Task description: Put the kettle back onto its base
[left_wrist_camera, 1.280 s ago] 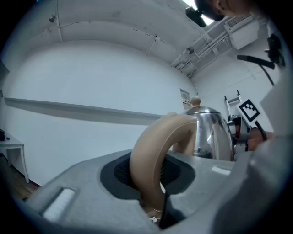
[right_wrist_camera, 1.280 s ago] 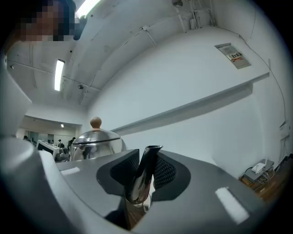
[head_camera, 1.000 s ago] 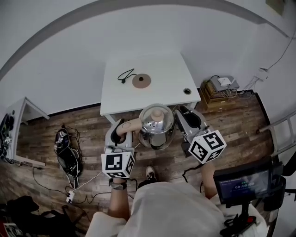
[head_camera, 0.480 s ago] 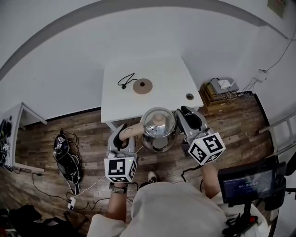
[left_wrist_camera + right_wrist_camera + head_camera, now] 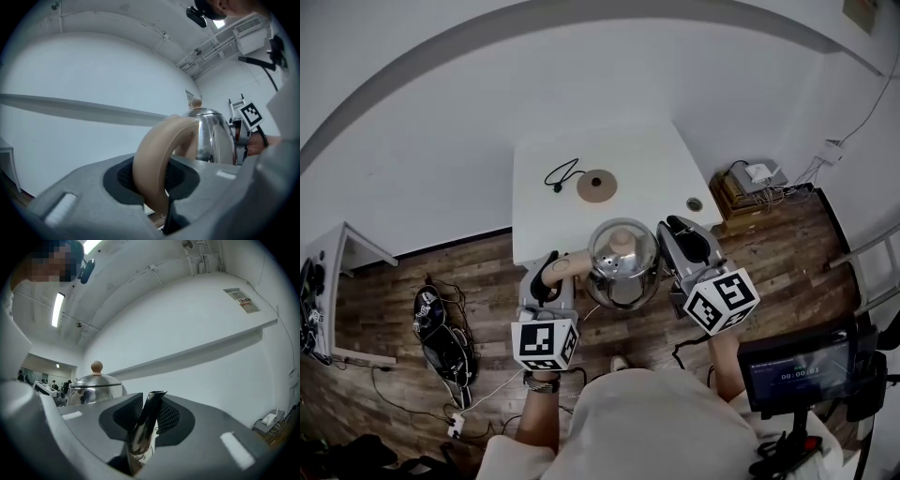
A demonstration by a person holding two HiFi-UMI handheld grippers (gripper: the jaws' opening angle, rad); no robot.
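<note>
A shiny steel kettle [image 5: 622,262] with a beige knob hangs in the air at the near edge of the white table [image 5: 656,164]. My left gripper [image 5: 551,269] is shut on its curved beige handle [image 5: 154,154], which fills the gap between the pads in the left gripper view. My right gripper [image 5: 680,234] is shut on the steel spout [image 5: 144,427]. The kettle body [image 5: 96,383] shows to the left in the right gripper view. The round brown base [image 5: 596,185] lies on the table beyond the kettle, apart from it.
A black cord with a plug [image 5: 558,175] runs left from the base. A round hole [image 5: 694,203] sits in the table's near right corner. Boxes and cables [image 5: 750,180] stand on the floor at right, a bag and wires [image 5: 441,328] at left, a screen [image 5: 792,375] at lower right.
Both grippers have carried the kettle forward towards the table. The table and the base now lie closer in the head view, and the kettle reaches the table's near edge.
</note>
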